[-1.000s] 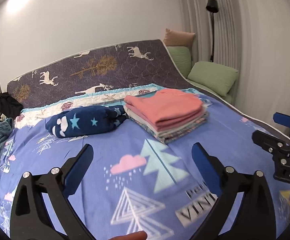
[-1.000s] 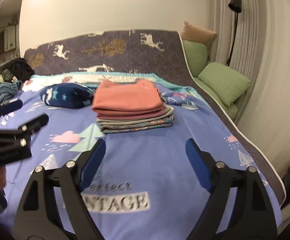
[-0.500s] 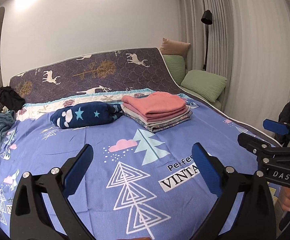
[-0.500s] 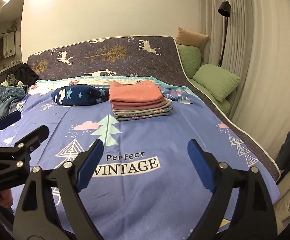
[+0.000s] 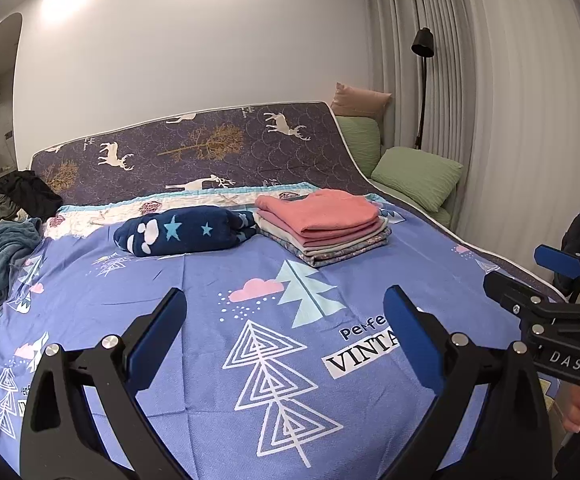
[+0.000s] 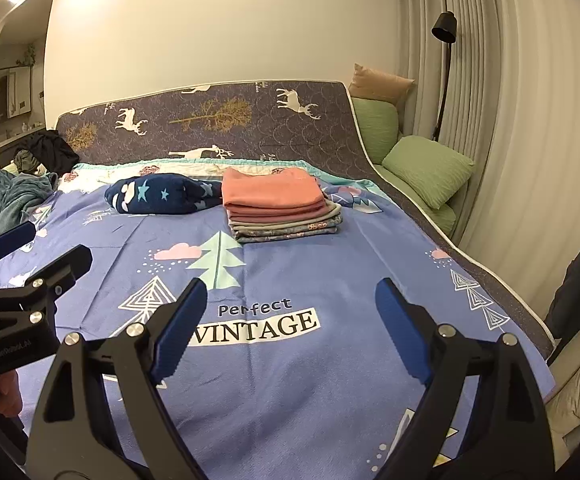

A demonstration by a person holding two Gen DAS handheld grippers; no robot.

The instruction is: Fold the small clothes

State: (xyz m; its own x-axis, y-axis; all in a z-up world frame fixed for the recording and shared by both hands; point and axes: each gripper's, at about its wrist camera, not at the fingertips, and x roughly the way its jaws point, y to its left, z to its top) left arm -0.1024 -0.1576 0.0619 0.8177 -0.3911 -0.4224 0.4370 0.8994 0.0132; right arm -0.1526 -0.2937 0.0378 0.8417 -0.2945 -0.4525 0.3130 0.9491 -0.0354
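On the blue printed bedspread (image 6: 329, 264), the white label read "Perfect VINTAGE" (image 6: 256, 322) in dark letters, straight ahead of my right claw (image 6: 286, 320). Beyond that label, toward the dark deer-patterned headboard (image 6: 226, 120), sat the neat stack of folded small clothes (image 6: 282, 208) with a salmon-pink piece on top, resting flat on the bedspread. Just beside the stack, on its left, lay the rolled navy fleece with white clouds and stars (image 6: 158, 196), touching or nearly touching it.

My left claw (image 5: 286, 332) hung above the near part of the bedspread, its blue-padded fingers (image 5: 158, 328) spread wide and holding nothing. From its camera only "Perfe" and "VINTA" showed, the rest hidden behind my right-hand finger. My right claw was likewise released, fingers apart and empty, level above the bedspread's near end. On its black body I could read "DAS" (image 5: 565, 360); the small print on the left claw's body was too blurred to make out.
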